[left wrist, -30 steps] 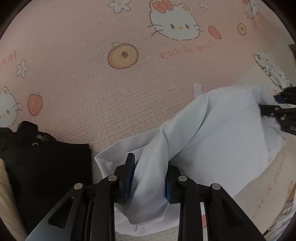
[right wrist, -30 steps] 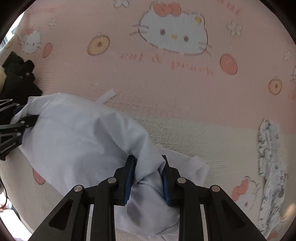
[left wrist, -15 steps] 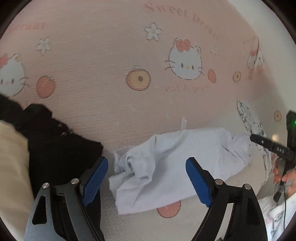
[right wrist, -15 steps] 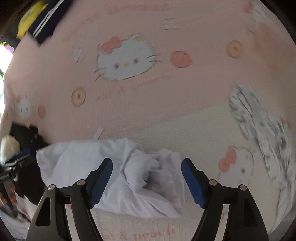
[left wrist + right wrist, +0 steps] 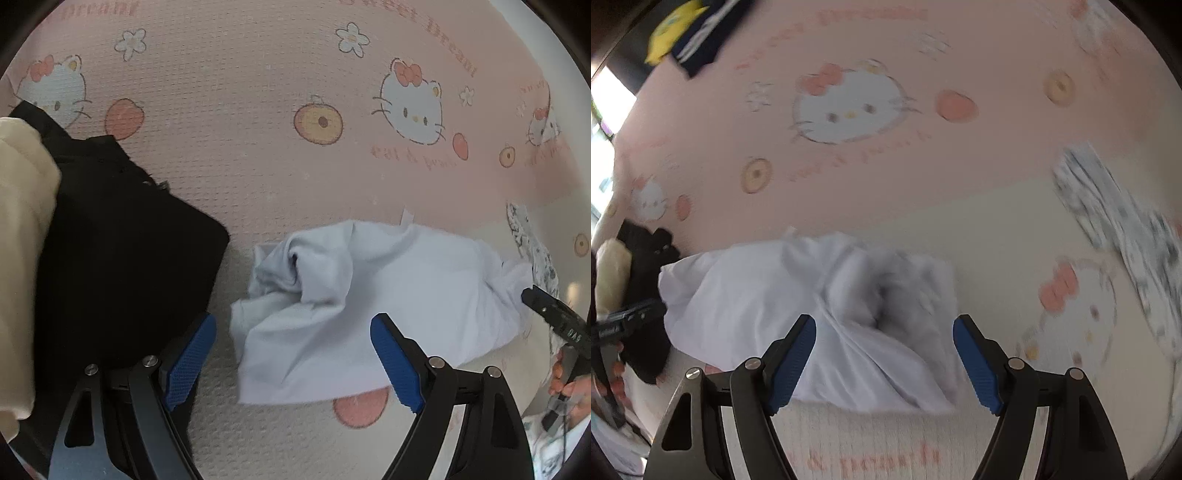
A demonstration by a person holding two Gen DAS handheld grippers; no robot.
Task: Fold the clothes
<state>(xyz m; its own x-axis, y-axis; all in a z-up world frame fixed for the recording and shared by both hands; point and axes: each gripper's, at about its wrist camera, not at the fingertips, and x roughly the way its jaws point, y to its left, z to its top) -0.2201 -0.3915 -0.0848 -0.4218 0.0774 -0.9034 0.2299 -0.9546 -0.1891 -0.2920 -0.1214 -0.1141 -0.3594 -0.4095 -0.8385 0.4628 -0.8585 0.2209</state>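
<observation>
Our left claw and right claw both hang spread wide — gripping nothing. Beneath them the crumpled white garment lies on the pink cartoon-cat bedsheet, a black garment beside it.

You get soft, even daylight in both views, with a blown-out bright patch at the right wrist view's left edge. That view is smeared by motion blur; the left wrist view is sharp. Fisheye bending and dark corners ring both.
</observation>
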